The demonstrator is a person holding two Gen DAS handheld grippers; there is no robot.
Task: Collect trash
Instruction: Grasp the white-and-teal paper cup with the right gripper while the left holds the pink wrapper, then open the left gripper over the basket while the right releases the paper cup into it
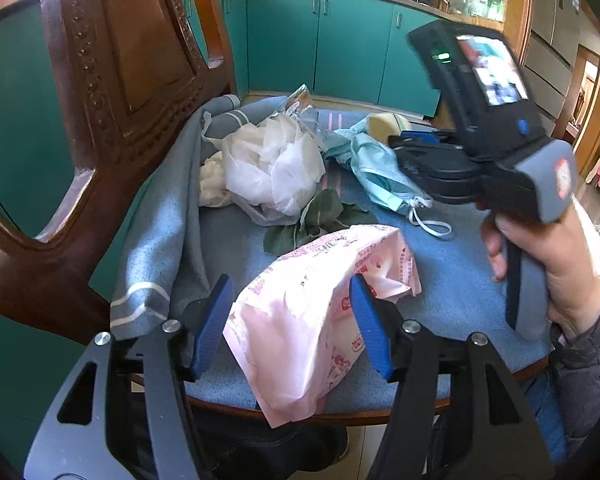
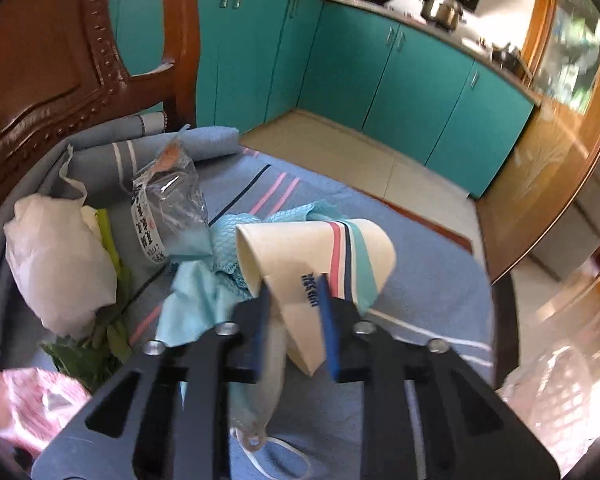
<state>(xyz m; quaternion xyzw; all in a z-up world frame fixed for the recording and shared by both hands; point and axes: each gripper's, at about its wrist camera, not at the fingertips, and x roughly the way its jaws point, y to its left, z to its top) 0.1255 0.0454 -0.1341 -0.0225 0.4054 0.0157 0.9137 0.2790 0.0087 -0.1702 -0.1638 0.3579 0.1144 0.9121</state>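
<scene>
Pinching a paper cup (image 2: 316,256) at centre frame, the right gripper (image 2: 296,312) is pressed onto it; the left gripper (image 1: 292,320) is spread around a pink wrapper (image 1: 320,312), lower centre.

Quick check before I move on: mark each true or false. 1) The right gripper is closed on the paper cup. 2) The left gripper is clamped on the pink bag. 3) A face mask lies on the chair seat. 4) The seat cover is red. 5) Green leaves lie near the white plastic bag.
1) True: the right gripper pinches the flattened paper cup.
2) False: the left gripper stands open around the pink bag, its pads not pressing it.
3) True: the face mask lies there.
4) False: the seat cover is blue.
5) True: the green leaves lie beside the white plastic bag.
</scene>
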